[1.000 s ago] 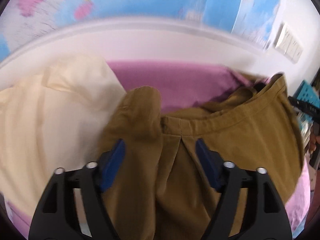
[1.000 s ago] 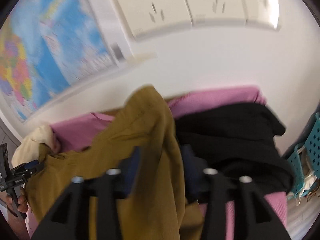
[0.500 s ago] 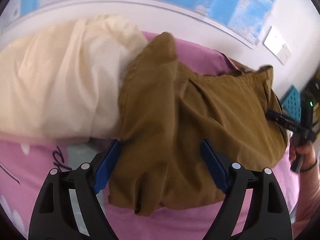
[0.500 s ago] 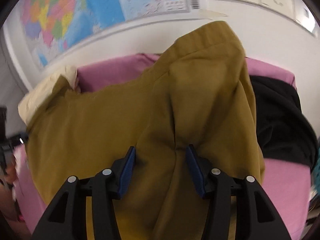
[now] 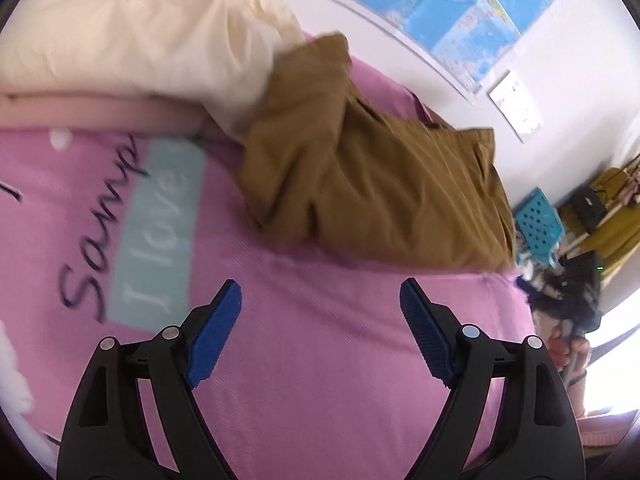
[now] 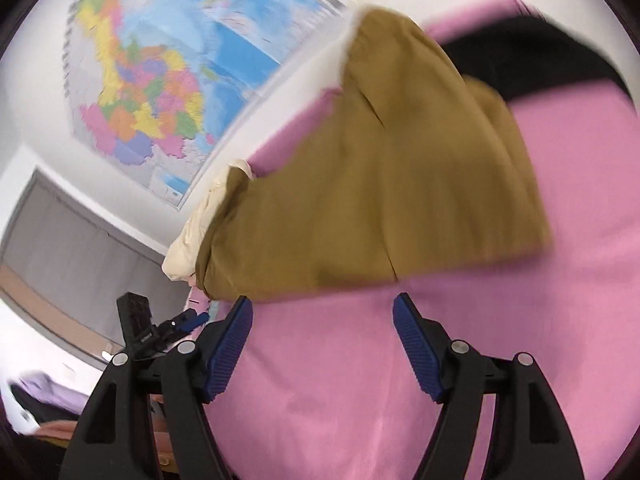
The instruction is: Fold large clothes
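Both of my grippers are empty at this moment. My left gripper [image 5: 320, 330] sits at the bottom of its own view with its blue pads spread wide, and only bare pink bedsheet [image 5: 320, 380] shows between them. My right gripper [image 6: 322, 344] is at the bottom of its view with the jaws opening; nothing lies between its pads either, though the left pad tip is just beside the near hem of the garment.

Beyond the pads lies the mustard-brown garment [image 5: 372, 184], which I judge to be the piece I am folding. In the left view it fills the centre and upper right, bunched into a thick, rumpled bundle with several layers stacked on each other. In the right view the same mustard-brown garment [image 6: 380, 184] reads as a broad wedge across the middle, its near edge fairly straight.

At its far end it touches a cream pillow [image 5: 160, 40] in the upper left of the left view. A black garment [image 6: 532, 64] lies in the upper right of the right view, just beside the brown one. The printed lettering on the sheet [image 5: 156, 232] is at the left, and a wall map [image 6: 160, 72] hangs above.

As I judge it, the brown piece is doubled over and released, so the main fold looks done. Its left end is still lumpy and may want smoothing or one more fold. The black garment looks heaped rather than folded, so it is probably still to do.
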A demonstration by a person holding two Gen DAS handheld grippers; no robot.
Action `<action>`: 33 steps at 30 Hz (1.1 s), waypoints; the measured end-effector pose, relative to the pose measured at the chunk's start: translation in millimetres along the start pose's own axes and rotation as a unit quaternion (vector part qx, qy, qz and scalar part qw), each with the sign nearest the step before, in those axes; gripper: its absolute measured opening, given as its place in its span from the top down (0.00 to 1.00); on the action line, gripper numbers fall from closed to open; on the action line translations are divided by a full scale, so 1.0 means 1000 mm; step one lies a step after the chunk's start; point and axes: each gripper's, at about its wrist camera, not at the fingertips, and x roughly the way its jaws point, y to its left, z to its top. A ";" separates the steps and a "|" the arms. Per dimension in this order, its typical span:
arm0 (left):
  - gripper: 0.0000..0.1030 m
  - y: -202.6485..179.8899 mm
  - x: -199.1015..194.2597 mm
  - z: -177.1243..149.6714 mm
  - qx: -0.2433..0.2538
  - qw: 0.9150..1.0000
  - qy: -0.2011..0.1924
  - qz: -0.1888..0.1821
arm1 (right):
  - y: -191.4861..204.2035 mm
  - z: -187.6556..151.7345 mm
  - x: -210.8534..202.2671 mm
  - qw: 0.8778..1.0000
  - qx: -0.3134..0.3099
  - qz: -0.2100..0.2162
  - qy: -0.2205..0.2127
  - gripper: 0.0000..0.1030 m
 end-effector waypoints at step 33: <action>0.17 -0.036 0.061 0.016 -0.038 0.998 0.035 -0.043 | 0.004 0.049 0.057 0.995 0.042 -0.028 -0.090 0.69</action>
